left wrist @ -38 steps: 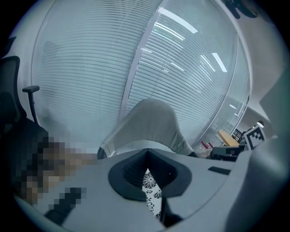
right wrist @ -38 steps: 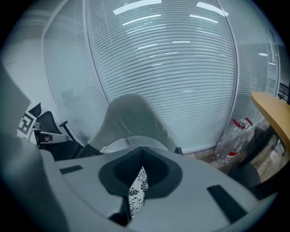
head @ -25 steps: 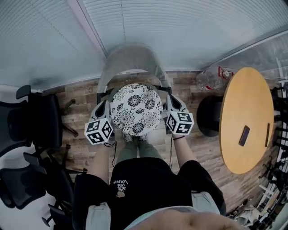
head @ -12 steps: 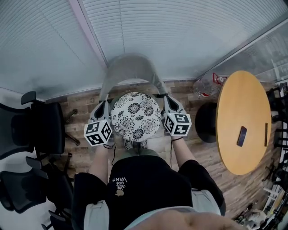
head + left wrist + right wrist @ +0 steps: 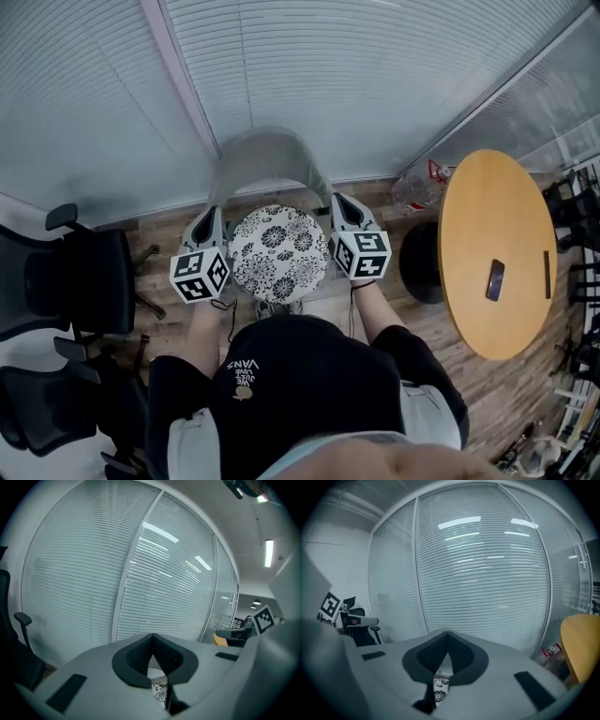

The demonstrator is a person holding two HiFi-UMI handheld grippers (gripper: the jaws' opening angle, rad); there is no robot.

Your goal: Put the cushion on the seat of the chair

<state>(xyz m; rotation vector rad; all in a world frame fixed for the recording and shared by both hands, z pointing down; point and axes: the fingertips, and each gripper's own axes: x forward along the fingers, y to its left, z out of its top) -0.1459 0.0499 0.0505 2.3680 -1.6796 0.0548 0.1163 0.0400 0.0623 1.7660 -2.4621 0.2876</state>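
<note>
**A:** Where is the cushion?

**B:** The round cushion [image 5: 278,253], white with black flowers, is just in front of the curved grey back of the chair [image 5: 267,155], straight ahead of the person. It covers the place where the seat would show. The head view does not show whether it rests on the seat or is held above it.

**A:** And the tools?

**B:** One is on each side of it. The left tool [image 5: 152,638] is against the cushion's left edge and the right tool [image 5: 447,637] is against its right edge. Their marker cubes are nearest the person. Both tools point toward the chair back and the blinds [image 5: 328,84] behind it.

**A:** Are their jaws on anything?

**B:** No. In the left gripper view the two dark pads meet at their tips with nothing between them. The right gripper view shows the same. In each view a small patch of the flowered fabric shows lower down, through the gap behind the closed tips.

**A:** What else is around?

**B:** The floor [image 5: 169,220] is wood plank. Black office chairs [image 5: 70,281] stand to the person's left. A round wooden counter [image 5: 469,234] stands to the right, with a dark flat phone-like thing [image 5: 495,279] near its middle. A thin dark strip [image 5: 547,274] lies close to the counter's edge farthest from the chair. A clear plastic item with a red mark [image 5: 417,187] sits on the floor by the glass wall, between the chair and the counter.
</note>
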